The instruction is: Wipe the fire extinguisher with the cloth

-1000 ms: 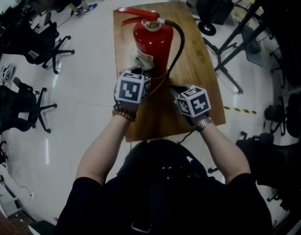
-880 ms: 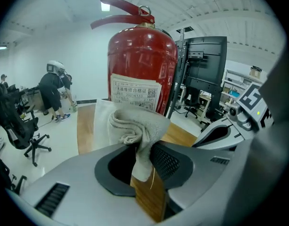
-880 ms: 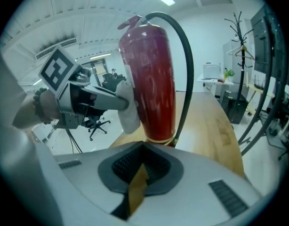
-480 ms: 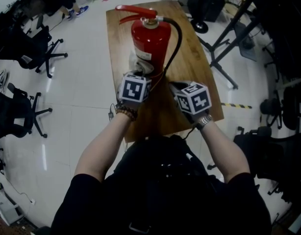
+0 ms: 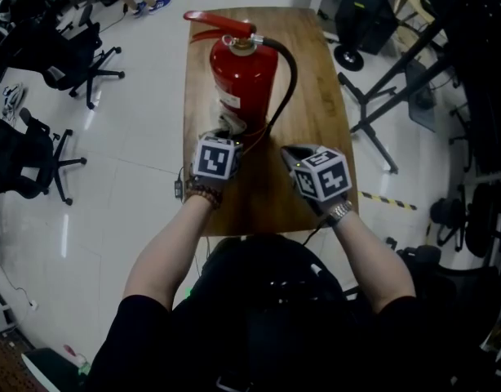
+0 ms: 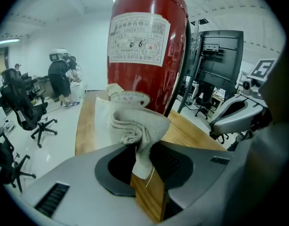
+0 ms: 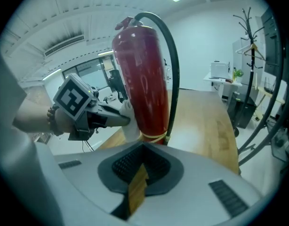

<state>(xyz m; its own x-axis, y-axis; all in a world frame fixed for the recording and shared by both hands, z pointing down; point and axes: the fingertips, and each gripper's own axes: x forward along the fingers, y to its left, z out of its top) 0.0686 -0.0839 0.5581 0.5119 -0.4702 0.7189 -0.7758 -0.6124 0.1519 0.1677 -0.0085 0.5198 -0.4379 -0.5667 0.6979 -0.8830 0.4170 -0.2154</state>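
Pinching the cloth (image 6: 137, 124) in the left gripper (image 6: 142, 166) — jaws clamped on a fold, the bunched end apparently against the lower body of the fire extinguisher (image 5: 242, 80). The extinguisher stands upright on the wooden bench (image 5: 316, 129). Right gripper (image 7: 140, 171): jaws together, empty, near the base on the hose (image 7: 173, 55) side.

Handling, judged: cloth soft and limp, likely to bunch or slip, so hold deep in the fold. Cylinder heavy, stiff, smooth and round — probably stable under light strokes but may rock if pushed high. Brace low on the body, not by lever or hose.
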